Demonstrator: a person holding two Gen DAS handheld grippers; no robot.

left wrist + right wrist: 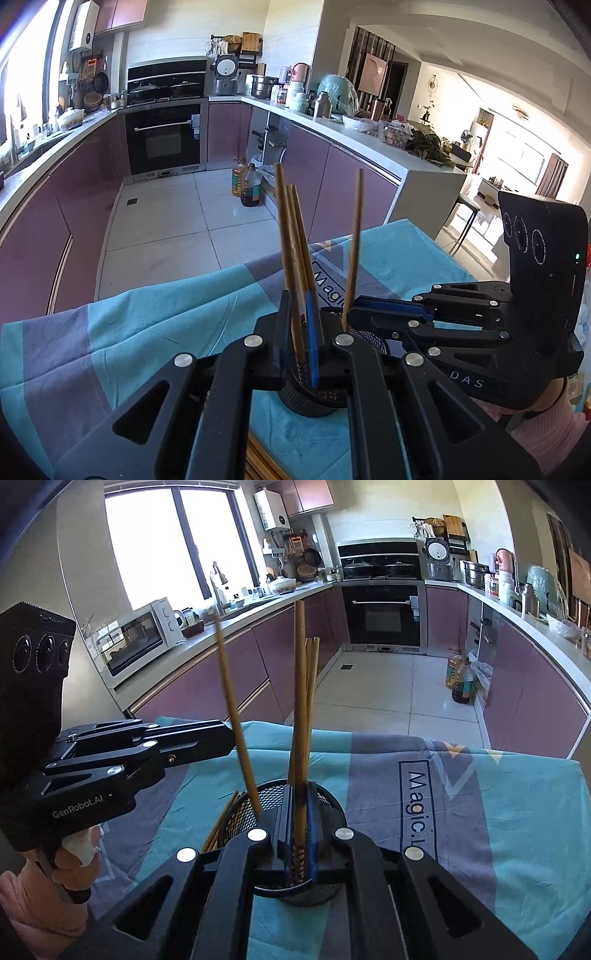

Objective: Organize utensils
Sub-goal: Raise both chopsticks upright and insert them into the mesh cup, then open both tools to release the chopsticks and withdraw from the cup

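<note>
A black mesh holder (314, 400) (334, 806) stands on a teal and grey cloth (166, 314) (480, 794). My left gripper (298, 297) is shut on one wooden chopstick (285, 229), held upright with its lower end in the holder. From the right, my right gripper (351, 314) is shut on a second chopstick (354, 240), also over the holder. In the right wrist view, the right gripper (300, 788) clamps its chopstick (299, 686), and the left gripper (231, 738) holds a slanted one (232, 701). Two more chopsticks (312, 672) stand in the holder.
Loose chopsticks (218, 827) lie on the cloth left of the holder. The table's far edge drops to a tiled floor with oil bottles (251, 184) (461, 679). Purple cabinets, an oven (382, 613) and crowded counters ring the room. Pink sleeves (546, 424) (33, 897) hold the grippers.
</note>
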